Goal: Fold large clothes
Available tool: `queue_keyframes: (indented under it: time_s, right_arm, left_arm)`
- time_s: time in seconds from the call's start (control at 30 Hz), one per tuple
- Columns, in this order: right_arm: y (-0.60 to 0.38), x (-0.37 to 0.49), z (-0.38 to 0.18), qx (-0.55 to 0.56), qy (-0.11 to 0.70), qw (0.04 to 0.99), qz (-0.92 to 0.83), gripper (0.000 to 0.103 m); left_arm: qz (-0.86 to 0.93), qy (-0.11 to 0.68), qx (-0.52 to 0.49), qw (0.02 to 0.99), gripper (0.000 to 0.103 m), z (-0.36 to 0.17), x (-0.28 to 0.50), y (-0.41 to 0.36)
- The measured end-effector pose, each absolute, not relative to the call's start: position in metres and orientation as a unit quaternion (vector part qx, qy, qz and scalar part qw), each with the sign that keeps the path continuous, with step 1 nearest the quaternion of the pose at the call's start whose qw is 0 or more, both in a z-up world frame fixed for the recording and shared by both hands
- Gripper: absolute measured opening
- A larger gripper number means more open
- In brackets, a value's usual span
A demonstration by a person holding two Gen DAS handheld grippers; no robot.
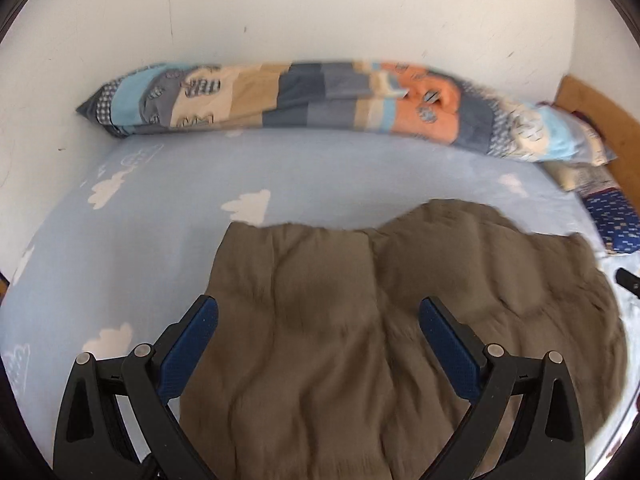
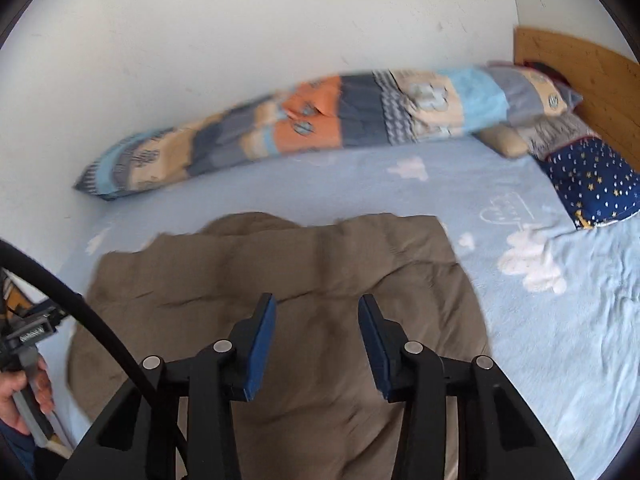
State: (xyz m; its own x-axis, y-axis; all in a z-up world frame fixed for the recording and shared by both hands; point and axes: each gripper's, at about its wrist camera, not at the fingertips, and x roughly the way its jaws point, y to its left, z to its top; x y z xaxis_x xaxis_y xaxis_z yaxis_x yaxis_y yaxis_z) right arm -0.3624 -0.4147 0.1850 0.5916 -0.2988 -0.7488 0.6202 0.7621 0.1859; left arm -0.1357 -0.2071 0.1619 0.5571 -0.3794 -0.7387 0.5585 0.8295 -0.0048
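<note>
Across the near half of the bed, a puffy brown garment (image 1: 340, 320) (image 2: 280, 280) lay spread flat on the pale blue sheet (image 1: 120, 240) (image 2: 560, 340) printed with white clouds. Above it the left gripper (image 1: 318, 312) hung with its blue-padded jaws spread wide, holding nothing. The right gripper (image 2: 316, 308) hovered over the same cloth, its jaws parted by a narrower gap and likewise empty. At twelve o'clock from the garment, a long patchwork pillow (image 1: 300, 100) (image 2: 300, 128) rested along the white wall (image 1: 320, 8) (image 2: 240, 40). Toward two o'clock in the right wrist view sat a navy star-print cushion (image 2: 592, 180), near a wooden headboard (image 2: 592, 80). At eight o'clock in that view, a hand (image 2: 20, 396) gripped a grey handle.
</note>
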Motion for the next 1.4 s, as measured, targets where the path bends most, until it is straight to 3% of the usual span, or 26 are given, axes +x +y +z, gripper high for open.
queue_keyframes:
  time_s: [0.23, 0.43, 0.57, 0.73, 0.8, 0.83, 0.93, 1.07, 1.4]
  right_arm:
    - [-0.500, -0.317, 0.130, 0.271, 0.450, 0.808, -0.266, 0.033]
    - [-0.519, -0.296, 0.095, 0.270, 0.504, 0.780, -0.255, 0.032]
    - [-0.527, -0.301, 0.091, 0.297, 0.496, 0.774, -0.260, 0.033]
    - [-0.497, -0.330, 0.140, 0.275, 0.442, 0.807, -0.279, 0.043]
    - [-0.476, -0.348, 0.160, 0.274, 0.415, 0.822, -0.278, 0.061]
    - [-0.466, -0.355, 0.167, 0.274, 0.405, 0.826, -0.280, 0.064]
    - [-0.424, -0.379, 0.188, 0.263, 0.377, 0.846, -0.271, 0.064]
    - [-0.365, -0.410, 0.208, 0.235, 0.340, 0.871, -0.267, 0.072]
    - [-0.230, -0.471, 0.207, 0.139, 0.313, 0.905, -0.250, 0.080]
  left_arm:
    - [-0.222, 0.494, 0.112, 0.833, 0.101, 0.103, -0.067, -0.239]
    - [-0.217, 0.529, 0.100, 0.814, 0.103, 0.088, -0.044, -0.246]
    - [-0.225, 0.508, 0.081, 0.828, 0.102, 0.106, -0.054, -0.233]
    - [-0.269, 0.436, 0.006, 0.859, 0.102, 0.155, -0.103, -0.193]
    - [-0.273, 0.409, -0.004, 0.871, 0.102, 0.170, -0.129, -0.180]
    - [-0.278, 0.398, -0.008, 0.874, 0.102, 0.176, -0.142, -0.173]
    - [-0.289, 0.355, -0.006, 0.889, 0.102, 0.193, -0.194, -0.150]
    - [-0.295, 0.319, 0.018, 0.900, 0.102, 0.206, -0.259, -0.119]
    - [-0.258, 0.312, 0.070, 0.912, 0.102, 0.183, -0.368, -0.064]
